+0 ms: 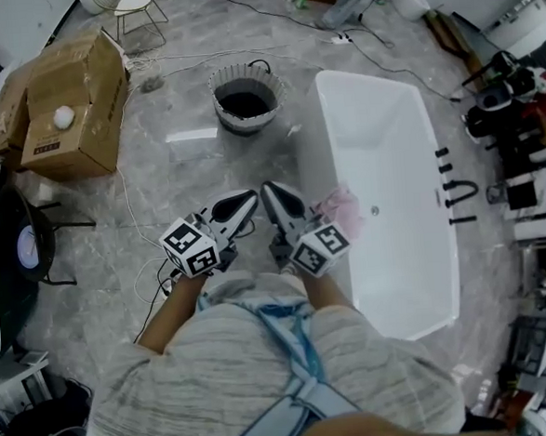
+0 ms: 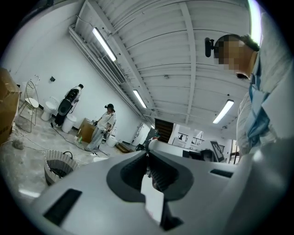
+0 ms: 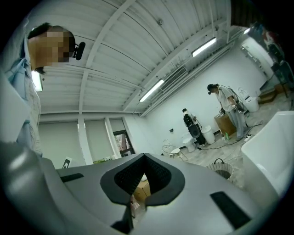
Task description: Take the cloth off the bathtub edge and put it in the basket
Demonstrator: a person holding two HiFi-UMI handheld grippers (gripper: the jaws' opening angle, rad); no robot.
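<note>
While standing on a grey marbled floor [image 1: 181, 107], looks down on a white bathtub [image 1: 385, 158] at right, a cardboard box [image 1: 69, 105] at left and a ribbed basket [image 1: 248, 121] between them. Holds left gripper [image 1: 251, 198] and right gripper [image 1: 271, 192] side by side near the torso [image 1: 255, 353], tilted up toward the ceiling [image 2: 174, 55], both pairs of jaws closed on nothing. Finds the pink cloth [image 1: 345, 207] draped on the bathtub edge, just beside the right gripper, well apart from the basket. Cannot read the box's label [image 1: 46, 147].
</note>
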